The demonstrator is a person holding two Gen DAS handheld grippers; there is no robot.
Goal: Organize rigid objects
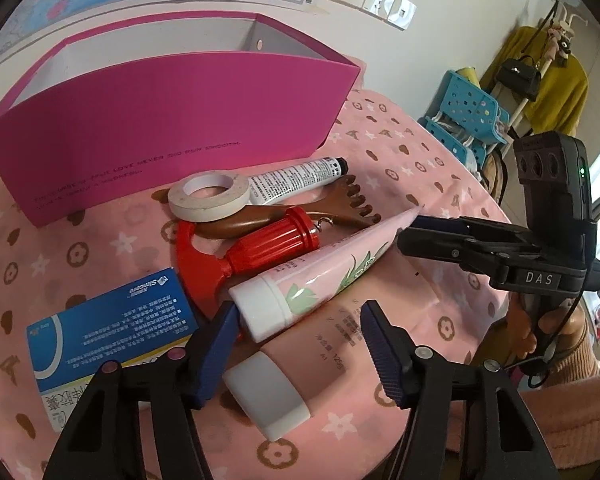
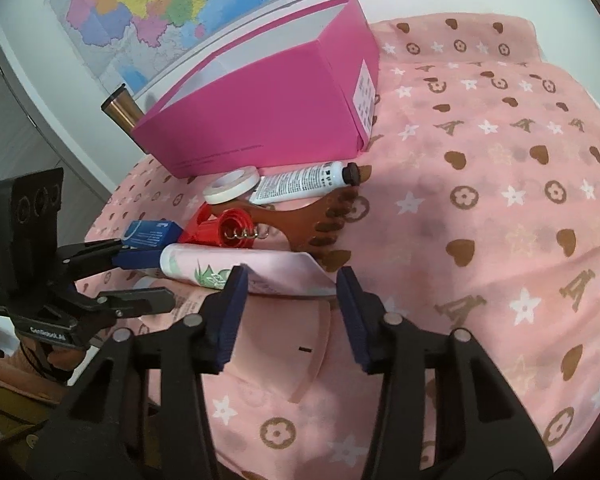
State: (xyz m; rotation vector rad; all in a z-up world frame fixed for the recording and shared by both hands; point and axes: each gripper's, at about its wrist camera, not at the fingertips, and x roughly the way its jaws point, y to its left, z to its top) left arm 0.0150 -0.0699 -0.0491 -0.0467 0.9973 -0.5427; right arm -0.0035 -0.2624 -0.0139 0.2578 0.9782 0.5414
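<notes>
1. Pink plastic tube with white cap and leaf print (image 1: 319, 276) lies on the pile at the worktop's centre, resting on a red plastic corkscrew (image 1: 260, 248) and a peach squeeze tube (image 1: 300, 356).
2. Both claws are released: the left claw (image 1: 300, 344) hovers at the tubes' capped ends, the right claw (image 2: 290, 312) at the crimped tails, neither gripping.
3. Judging by this, a pick is just starting; next, close on one tube and carry it to the magenta cardboard box (image 1: 172, 120) at 12 o'clock.
4. Around it: white tape roll (image 1: 210, 196), brown wooden massager (image 1: 331, 204), white tube with black cap (image 1: 300, 178).
5. Readable: "Simcere" on the blue medicine carton (image 1: 112, 328) at 9 o'clock; "LOVE NEVER DID RUN SMOOTH" on the box.
</notes>
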